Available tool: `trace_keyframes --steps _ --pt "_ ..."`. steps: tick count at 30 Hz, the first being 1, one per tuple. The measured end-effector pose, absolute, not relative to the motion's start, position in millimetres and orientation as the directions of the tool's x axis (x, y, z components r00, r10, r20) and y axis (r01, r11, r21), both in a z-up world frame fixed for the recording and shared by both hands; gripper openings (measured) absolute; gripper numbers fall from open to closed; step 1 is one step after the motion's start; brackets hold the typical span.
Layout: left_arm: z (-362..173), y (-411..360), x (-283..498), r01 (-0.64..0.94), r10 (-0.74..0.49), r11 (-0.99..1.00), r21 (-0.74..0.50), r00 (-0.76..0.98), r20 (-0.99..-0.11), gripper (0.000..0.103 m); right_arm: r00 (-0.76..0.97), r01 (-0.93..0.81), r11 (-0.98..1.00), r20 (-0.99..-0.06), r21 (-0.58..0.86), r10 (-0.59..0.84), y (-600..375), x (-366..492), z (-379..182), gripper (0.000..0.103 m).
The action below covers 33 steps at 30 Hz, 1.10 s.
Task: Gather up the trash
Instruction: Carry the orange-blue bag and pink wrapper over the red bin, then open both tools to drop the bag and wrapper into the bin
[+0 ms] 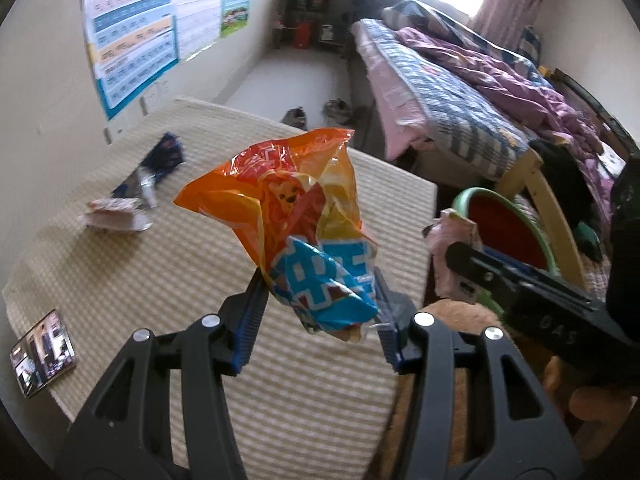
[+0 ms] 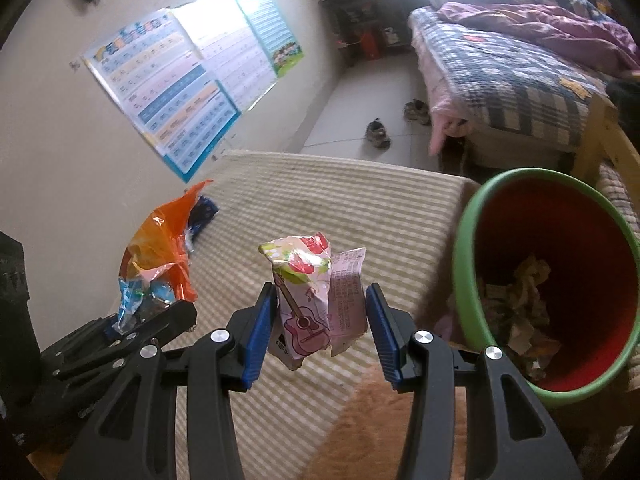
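Left gripper [image 1: 320, 312] clamped on orange-and-blue snack bag [image 1: 288, 216], held above striped surface [image 1: 132, 280]; right gripper [image 2: 320, 328] pinching pink guitar-print wrapper [image 2: 308, 304], also off surface. Bin [image 2: 472, 248] (green rim, red inside, some trash already in) just right of right gripper. Risk: bag held only by crumpled lower end, could slip out or snag on bin rim. Both grippers angled downward, side by side. More wrappers [image 1: 132, 196] left on surface
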<state>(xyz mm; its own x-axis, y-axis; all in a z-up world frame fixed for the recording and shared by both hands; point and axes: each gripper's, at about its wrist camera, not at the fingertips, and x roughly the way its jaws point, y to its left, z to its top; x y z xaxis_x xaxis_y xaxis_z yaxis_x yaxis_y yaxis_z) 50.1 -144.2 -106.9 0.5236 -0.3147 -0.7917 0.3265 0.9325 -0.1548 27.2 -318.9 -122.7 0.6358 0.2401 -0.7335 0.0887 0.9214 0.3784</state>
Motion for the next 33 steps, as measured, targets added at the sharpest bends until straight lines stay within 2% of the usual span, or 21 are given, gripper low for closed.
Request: trace_keyframes --steps 17,33 --pt "-104 -228 53 0.476 -0.416 0.861 -0.180 0.454 -0.788 0.048 0.647 0.347 0.856 -0.759 0.383 0.077 -427 -5 -141 0.045" --pt "-111 -256 49 0.518 -0.416 0.839 -0.165 0.415 -0.809 0.048 0.639 0.391 0.825 -0.766 0.407 0.075 -444 -16 -150 0.045"
